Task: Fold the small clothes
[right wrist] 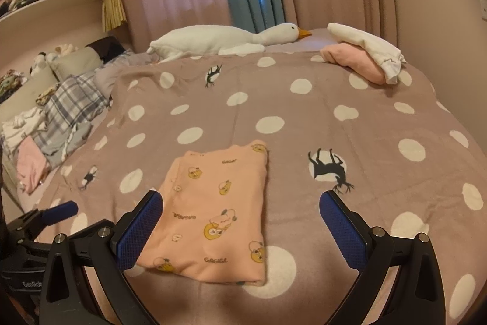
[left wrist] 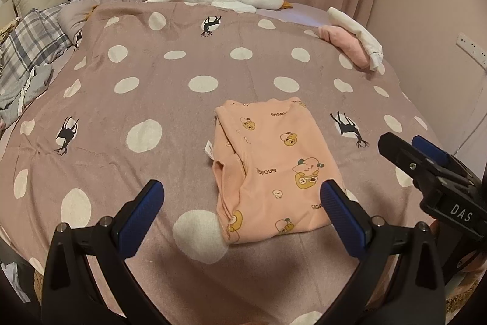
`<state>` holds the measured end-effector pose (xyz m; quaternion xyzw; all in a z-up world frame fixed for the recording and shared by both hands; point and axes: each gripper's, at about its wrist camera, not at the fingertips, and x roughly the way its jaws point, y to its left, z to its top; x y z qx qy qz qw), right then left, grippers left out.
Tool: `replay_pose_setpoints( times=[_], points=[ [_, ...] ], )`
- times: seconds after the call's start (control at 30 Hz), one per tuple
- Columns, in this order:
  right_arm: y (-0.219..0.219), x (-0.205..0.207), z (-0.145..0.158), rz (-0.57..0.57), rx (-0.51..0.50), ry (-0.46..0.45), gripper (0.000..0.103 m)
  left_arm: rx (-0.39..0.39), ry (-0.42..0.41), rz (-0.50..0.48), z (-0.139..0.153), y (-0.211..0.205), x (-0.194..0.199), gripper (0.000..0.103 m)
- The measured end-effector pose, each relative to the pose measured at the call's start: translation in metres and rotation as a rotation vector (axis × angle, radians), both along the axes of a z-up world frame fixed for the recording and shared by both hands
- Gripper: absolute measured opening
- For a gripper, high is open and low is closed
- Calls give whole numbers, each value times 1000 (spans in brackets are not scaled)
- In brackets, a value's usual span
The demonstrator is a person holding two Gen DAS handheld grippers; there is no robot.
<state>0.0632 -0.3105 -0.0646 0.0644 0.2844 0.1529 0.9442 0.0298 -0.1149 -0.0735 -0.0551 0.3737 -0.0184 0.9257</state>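
A peach garment (right wrist: 216, 212) printed with cartoon animals lies folded into a neat rectangle near the front of the bed (right wrist: 350, 148), flat on its dotted mauve cover. Both the left tool (left wrist: 242, 213) and right tool (right wrist: 240, 226) hover spread above it, pinching nothing. Open cover surrounds it; a plush goose (right wrist: 225, 40) and folded clothes (right wrist: 365, 57) sit far back, loose laundry (right wrist: 45, 127) far left.

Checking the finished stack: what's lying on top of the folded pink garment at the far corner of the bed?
A folded white garment lies across the pink garment, covering its far part; what it hides cannot be seen.
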Motion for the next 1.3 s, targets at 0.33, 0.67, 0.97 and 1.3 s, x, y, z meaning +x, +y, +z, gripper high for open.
replay_pose_setpoints(
  times=[0.33,0.67,0.97,1.3],
  points=[
    [0,0,-1,-3,-4,-1,102,-24,-4,-8,4,1,-2,103],
    [1,-2,0,5,-1,-1,102,-33,-8,-31,8,-1,-4,103],
    [2,-2,0,3,-4,-1,102,-58,-13,-52,11,-1,-5,103],
    [1,-1,-1,10,-2,0,102,-35,-15,-44,11,-1,-5,103]
  ],
)
